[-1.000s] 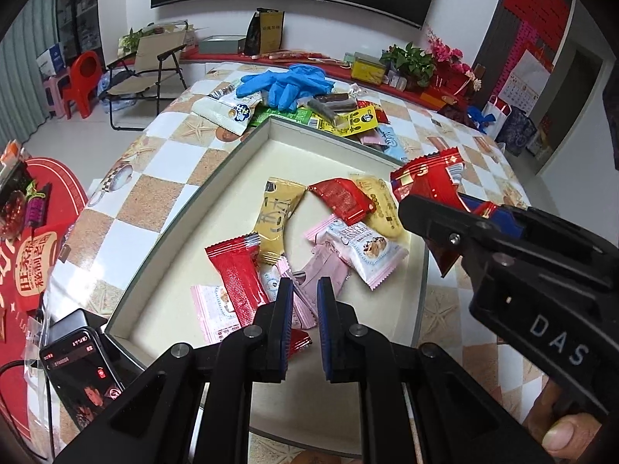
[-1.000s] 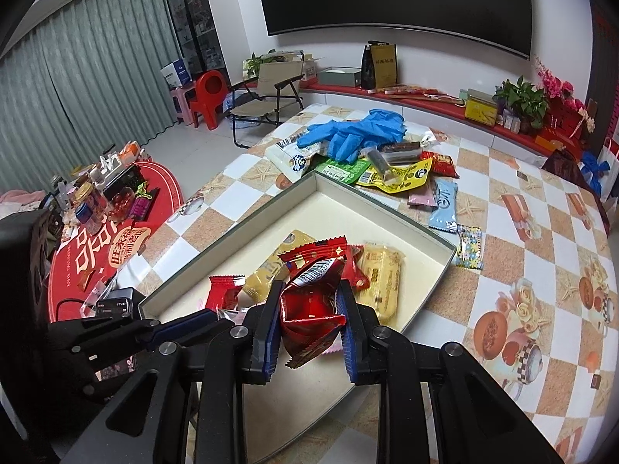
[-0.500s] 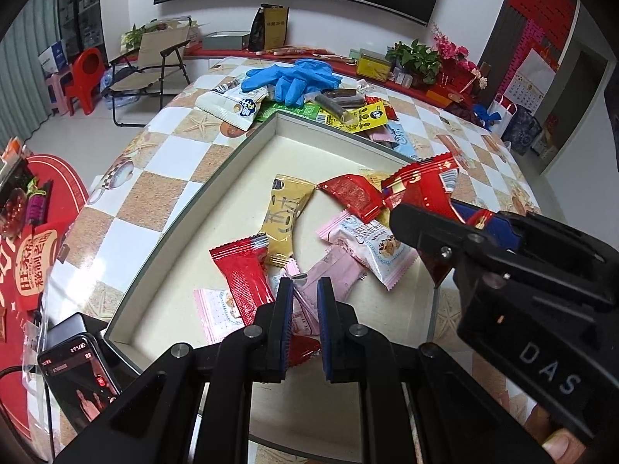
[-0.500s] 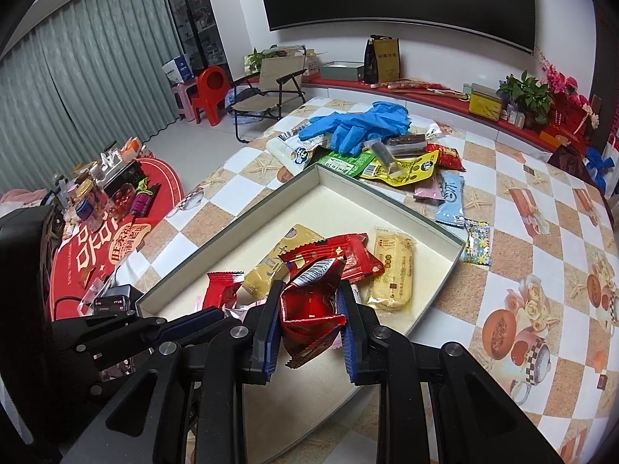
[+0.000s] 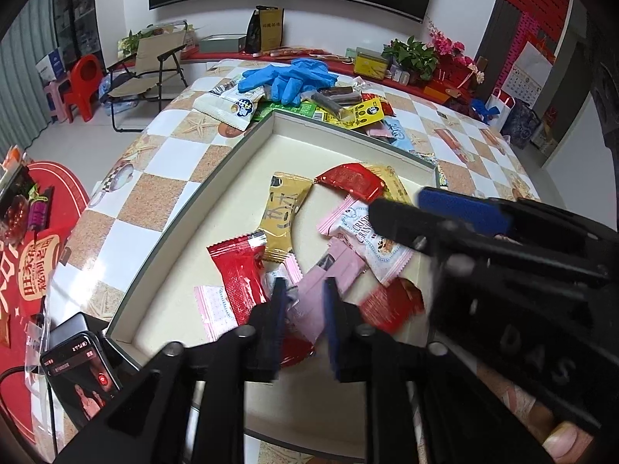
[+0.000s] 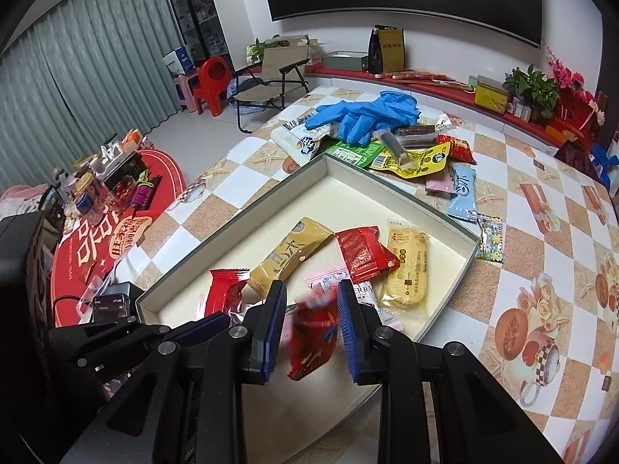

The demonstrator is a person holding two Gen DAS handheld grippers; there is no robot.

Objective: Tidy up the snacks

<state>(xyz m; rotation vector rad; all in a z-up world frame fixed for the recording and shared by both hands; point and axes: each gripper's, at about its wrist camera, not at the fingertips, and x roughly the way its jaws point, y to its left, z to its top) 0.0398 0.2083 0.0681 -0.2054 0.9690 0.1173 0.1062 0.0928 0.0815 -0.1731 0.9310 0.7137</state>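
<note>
A shallow cream tray (image 5: 247,143) (image 6: 387,189) on the checkered table holds several snack packets: gold (image 5: 284,212) (image 6: 290,255), red (image 5: 240,278) (image 6: 365,251), pink (image 5: 329,274) and a yellow biscuit pack (image 6: 408,266). My right gripper (image 6: 311,309) is open above the tray's near side; a blurred red packet (image 6: 315,332) drops between its fingers and shows in the left wrist view (image 5: 390,305). My left gripper (image 5: 303,301) hangs low over the pink packets, jaws slightly apart, holding nothing.
Beyond the tray lie blue gloves (image 6: 367,114), a white bag (image 5: 228,104), green and yellow packets (image 6: 410,162) and a light blue packet (image 6: 462,193). A phone (image 5: 83,379) lies at the table's near left edge. A folding chair (image 5: 151,65) stands beyond.
My right gripper opened and let go of the red packet, which now falls into the tray. My left gripper's jaws have parted slightly.
</note>
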